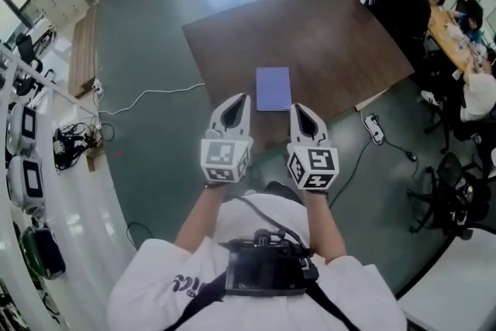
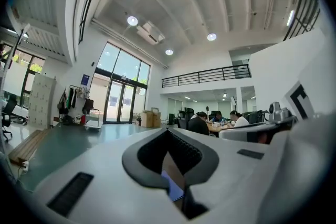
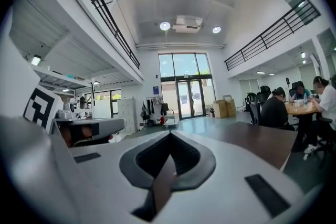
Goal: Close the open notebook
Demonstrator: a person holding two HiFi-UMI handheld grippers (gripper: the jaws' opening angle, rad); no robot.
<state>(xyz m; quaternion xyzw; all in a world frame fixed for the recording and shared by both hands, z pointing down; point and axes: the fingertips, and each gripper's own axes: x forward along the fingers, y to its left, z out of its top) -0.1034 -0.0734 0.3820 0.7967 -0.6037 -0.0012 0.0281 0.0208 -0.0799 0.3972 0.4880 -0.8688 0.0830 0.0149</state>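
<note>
- A grey-green floor [image 1: 147, 27] fills most of the head view, which looks steeply down into a large open workroom.
- A dark brown table [image 1: 325, 35] with a curved far edge takes up the upper middle of the frame.
- The person appears at the bottom centre in a white shirt [image 1: 155, 283], a black camera box strapped to the chest and both forearms reaching up the frame.
- Other people sit at a long desk [image 1: 446, 23] in the upper right corner, well apart from the table.
- The left gripper [image 1: 245, 97] sits left of centre, its marker cube facing the camera. Its own view shows the jaws clenched tip to tip with nothing grasped.
- The right gripper [image 1: 295, 107] is just beside it, right of centre. In its own view the jaws are likewise pressed together and hold nothing.
- Both grippers point level across the room, above the table's near edge.
- The notebook [image 1: 273, 87], purple and closed, lies flat on the table near that edge, in the centre of the frame, just beyond and between the two gripper tips. Neither gripper touches it.
- In the left gripper view a sliver of the purple cover [image 2: 173, 187] shows through the gap below the closed tips.
- A white cable [image 1: 147, 97] trails over the floor at centre left.
- A white power strip [image 1: 374, 128] lies on the floor right of the table's near corner.
</note>
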